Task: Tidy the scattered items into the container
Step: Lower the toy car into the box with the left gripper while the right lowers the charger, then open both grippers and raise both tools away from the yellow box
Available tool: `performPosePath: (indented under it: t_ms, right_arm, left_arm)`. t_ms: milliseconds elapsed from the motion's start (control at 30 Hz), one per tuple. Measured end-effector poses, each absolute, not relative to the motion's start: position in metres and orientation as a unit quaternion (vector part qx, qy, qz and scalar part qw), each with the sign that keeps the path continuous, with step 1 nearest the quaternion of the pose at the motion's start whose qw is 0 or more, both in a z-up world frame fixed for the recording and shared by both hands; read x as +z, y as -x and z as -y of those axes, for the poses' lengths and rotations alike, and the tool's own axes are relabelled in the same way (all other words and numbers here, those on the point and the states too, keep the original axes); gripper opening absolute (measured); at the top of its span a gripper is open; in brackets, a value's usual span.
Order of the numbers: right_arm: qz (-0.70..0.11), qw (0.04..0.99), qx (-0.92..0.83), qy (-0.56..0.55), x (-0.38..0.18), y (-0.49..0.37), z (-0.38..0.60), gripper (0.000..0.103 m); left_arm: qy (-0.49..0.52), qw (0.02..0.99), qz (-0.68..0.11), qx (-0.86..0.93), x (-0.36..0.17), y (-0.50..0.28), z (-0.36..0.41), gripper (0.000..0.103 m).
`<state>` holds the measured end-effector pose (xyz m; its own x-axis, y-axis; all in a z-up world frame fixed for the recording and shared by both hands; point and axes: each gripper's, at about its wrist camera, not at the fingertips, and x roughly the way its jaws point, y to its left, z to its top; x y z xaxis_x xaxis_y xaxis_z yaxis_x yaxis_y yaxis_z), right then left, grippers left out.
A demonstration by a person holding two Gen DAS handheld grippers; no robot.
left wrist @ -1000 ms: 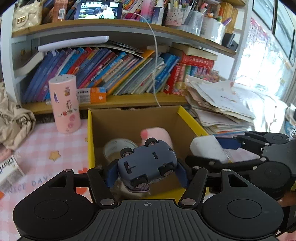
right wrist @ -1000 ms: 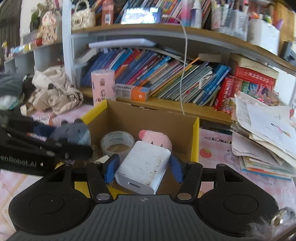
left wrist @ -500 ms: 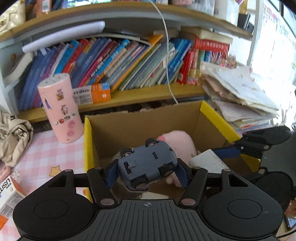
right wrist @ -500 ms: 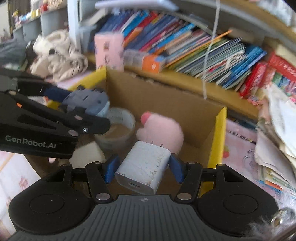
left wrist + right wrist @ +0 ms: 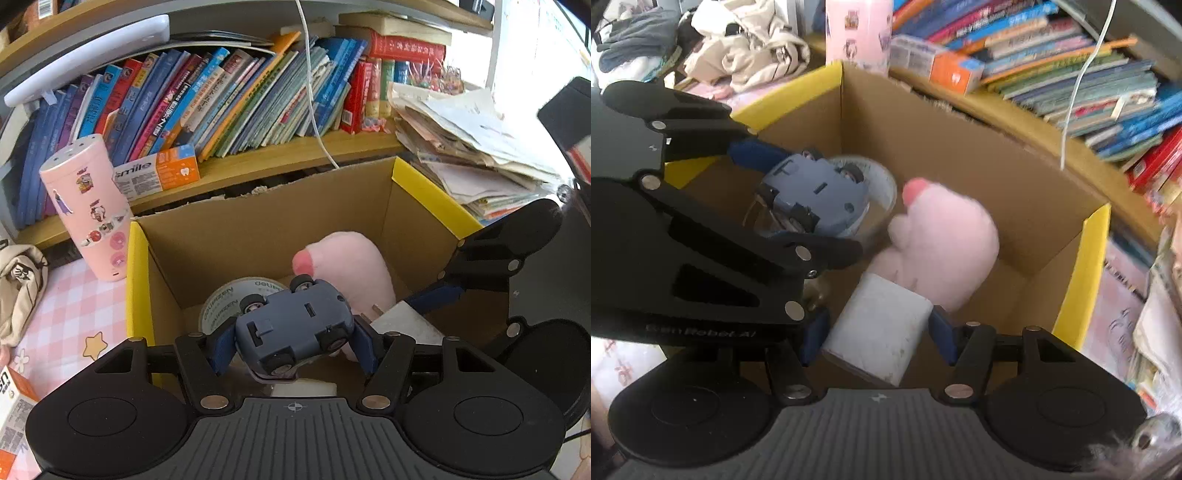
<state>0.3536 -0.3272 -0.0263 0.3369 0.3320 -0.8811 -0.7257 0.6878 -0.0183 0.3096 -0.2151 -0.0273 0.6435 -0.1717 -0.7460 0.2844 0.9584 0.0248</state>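
Bookshelves [image 5: 236,99] packed with leaning books fill the top of both views, above your pink checked tablecloth [image 5: 70,314] at the left. At centre frame sits the yellow-rimmed cardboard box [image 5: 258,229], already containing a pink plush toy [image 5: 351,266] and a tape roll [image 5: 221,302]. Your left gripper [image 5: 293,341] pinches the blue toy car [image 5: 295,328], wheels up, over the box's left half. Your right gripper [image 5: 873,332] clamps the white charger block [image 5: 879,328] low in the frame, over the box beside the plush.
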Motion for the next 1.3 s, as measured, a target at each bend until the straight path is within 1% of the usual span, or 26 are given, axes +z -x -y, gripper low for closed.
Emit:
performPosePath:
  t_ms: [100, 367, 433, 467, 500, 533, 567, 633, 733, 800, 967, 1233, 1300]
  right_arm:
    - [-0.492, 0.775, 0.341, 0.201, -0.029, -0.359, 0.327, 0.051]
    - [-0.499, 0.772, 0.34, 0.2, -0.03, -0.358, 0.327, 0.051]
    - [-0.494, 0.776, 0.337, 0.201, -0.029, -0.358, 0.327, 0.054]
    - [-0.489, 0.78, 0.335, 0.199, -0.028, -0.357, 0.328, 0.057]
    - [-0.482, 0.787, 0.332, 0.196, -0.026, -0.357, 0.329, 0.063]
    - [-0.473, 0.794, 0.33, 0.191, -0.023, -0.356, 0.331, 0.064]
    - [-0.465, 0.801, 0.33, 0.182, -0.021, -0.354, 0.332, 0.067]
    - [-0.454, 0.812, 0.327, 0.166, -0.018, -0.351, 0.335, 0.067]
    - [-0.444, 0.826, 0.318, 0.141, -0.014, -0.344, 0.337, 0.073]
    - [-0.429, 0.836, 0.313, 0.136, -0.01, -0.338, 0.337, 0.078]
    - [-0.389, 0.861, 0.3, 0.132, 0.003, -0.324, 0.34, 0.085]
    - [-0.337, 0.889, 0.283, 0.129, 0.016, -0.296, 0.344, 0.086]
    - [-0.318, 0.899, 0.274, 0.123, 0.02, -0.287, 0.348, 0.089]
  left_arm:
    - [-0.077, 0.898, -0.413, -0.128, -0.028, -0.313, 0.217, 0.063]
    - [-0.073, 0.897, -0.417, -0.128, -0.028, -0.314, 0.218, 0.063]
    - [-0.069, 0.9, -0.411, -0.126, -0.027, -0.311, 0.217, 0.064]
    - [-0.066, 0.904, -0.405, -0.122, -0.026, -0.31, 0.216, 0.067]
    - [-0.062, 0.908, -0.399, -0.113, -0.024, -0.309, 0.214, 0.071]
    - [-0.054, 0.911, -0.396, -0.103, -0.023, -0.308, 0.211, 0.078]
    - [-0.045, 0.912, -0.395, -0.099, -0.021, -0.307, 0.208, 0.082]
    - [-0.03, 0.914, -0.392, -0.097, -0.019, -0.303, 0.202, 0.082]
    - [-0.018, 0.919, -0.382, -0.092, -0.014, -0.296, 0.196, 0.083]
    - [-0.016, 0.924, -0.372, -0.085, -0.008, -0.289, 0.195, 0.085]
    - [-0.011, 0.936, -0.344, -0.073, 0.004, -0.271, 0.191, 0.093]
    - [-0.018, 0.947, -0.318, -0.054, 0.019, -0.243, 0.189, 0.096]
    - [-0.017, 0.95, -0.307, -0.046, 0.023, -0.234, 0.188, 0.097]
